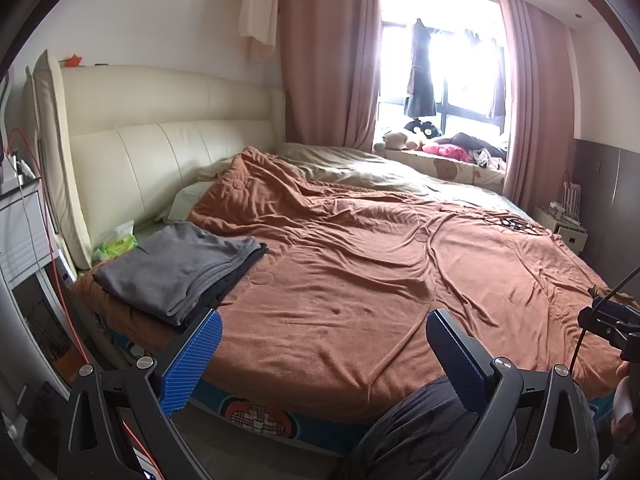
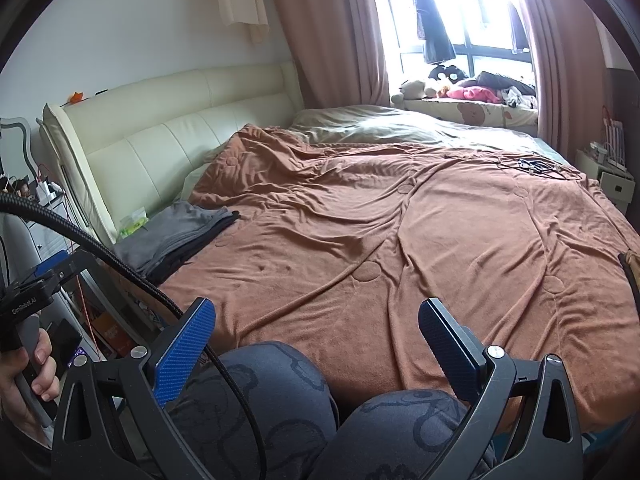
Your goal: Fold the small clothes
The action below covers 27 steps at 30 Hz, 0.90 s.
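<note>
A stack of folded grey and dark clothes [image 1: 180,268] lies on the brown blanket [image 1: 360,280] at the bed's near left corner; it also shows in the right wrist view [image 2: 176,236]. My left gripper [image 1: 324,328] is open and empty, held above the bed's near edge, to the right of the stack. My right gripper [image 2: 318,316] is open and empty, above the person's knees [image 2: 280,400] and the blanket [image 2: 400,240]. No loose garment lies between the fingers of either gripper.
A cream headboard [image 1: 160,140] stands at the left, with a tissue pack [image 1: 116,242] beside the stack. Cables [image 1: 516,224] lie on the far right of the blanket. A window ledge with plush toys [image 1: 420,140] is at the back. A nightstand [image 1: 564,224] stands at the right.
</note>
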Each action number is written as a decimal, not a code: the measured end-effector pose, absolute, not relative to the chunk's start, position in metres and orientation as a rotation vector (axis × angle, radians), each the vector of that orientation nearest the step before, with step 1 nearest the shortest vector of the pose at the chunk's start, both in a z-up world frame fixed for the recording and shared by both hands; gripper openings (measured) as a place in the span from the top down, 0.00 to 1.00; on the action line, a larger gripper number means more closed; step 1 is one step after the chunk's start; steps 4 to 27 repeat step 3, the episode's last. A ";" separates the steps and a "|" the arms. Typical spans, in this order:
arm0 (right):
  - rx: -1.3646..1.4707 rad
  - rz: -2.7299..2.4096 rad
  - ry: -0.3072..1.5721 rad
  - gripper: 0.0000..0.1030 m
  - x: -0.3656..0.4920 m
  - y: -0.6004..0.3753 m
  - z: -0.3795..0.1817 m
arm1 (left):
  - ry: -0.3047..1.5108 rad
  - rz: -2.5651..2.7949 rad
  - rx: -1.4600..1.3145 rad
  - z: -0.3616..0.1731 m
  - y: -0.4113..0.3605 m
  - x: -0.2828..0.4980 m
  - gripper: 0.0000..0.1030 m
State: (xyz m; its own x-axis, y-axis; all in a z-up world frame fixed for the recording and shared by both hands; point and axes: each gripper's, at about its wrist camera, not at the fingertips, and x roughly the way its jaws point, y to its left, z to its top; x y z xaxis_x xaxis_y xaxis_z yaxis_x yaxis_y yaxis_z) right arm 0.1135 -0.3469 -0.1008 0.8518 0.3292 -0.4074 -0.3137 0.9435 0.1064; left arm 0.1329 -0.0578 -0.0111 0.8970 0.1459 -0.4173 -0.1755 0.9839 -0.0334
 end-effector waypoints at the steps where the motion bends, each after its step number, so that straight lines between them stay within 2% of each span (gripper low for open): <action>1: 0.037 0.337 0.435 0.01 0.113 -0.347 -0.101 | 0.428 0.166 -0.072 -0.011 -0.057 0.133 0.01; 27: 0.038 0.326 0.431 0.01 0.114 -0.348 -0.101 | 0.426 0.169 -0.069 -0.011 -0.057 0.133 0.01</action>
